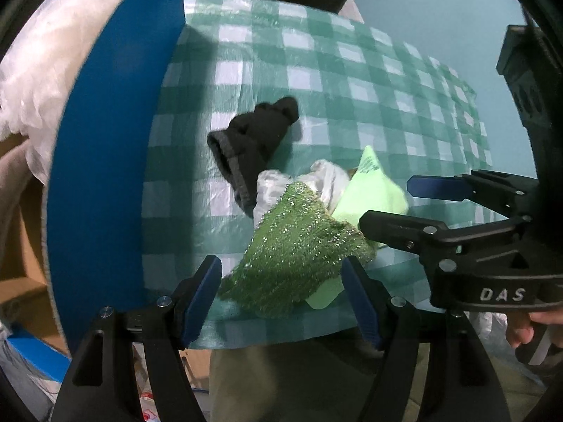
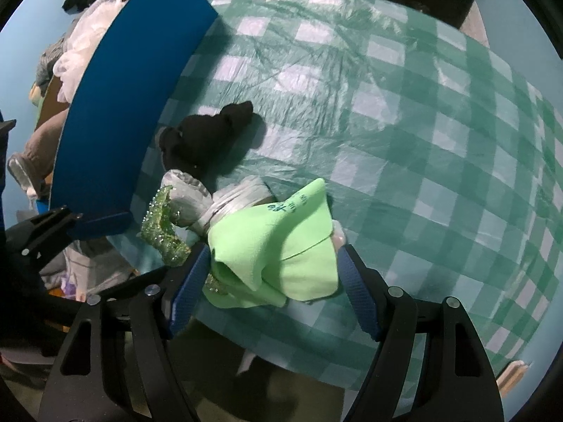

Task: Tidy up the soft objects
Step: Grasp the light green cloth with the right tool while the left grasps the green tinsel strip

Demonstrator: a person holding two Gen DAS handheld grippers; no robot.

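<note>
A: Ahead of left claw (image 1: 281, 302)?
B: Glitter cloth (image 1: 295, 256) between its fingers, on worktop (image 1: 352, 81); sock (image 1: 253, 144) beyond; box wall (image 1: 116, 176) left.
A: Right claw (image 2: 272, 292)?
B: Fleece cloth (image 2: 281, 246) between fingers; plastic bag (image 2: 197, 204) ahead-left.

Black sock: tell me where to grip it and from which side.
Grip the black sock at its far, bunched end, coming from above on the open checkered tablecloth side; its near end is tucked against the silver-white fabric.
</note>
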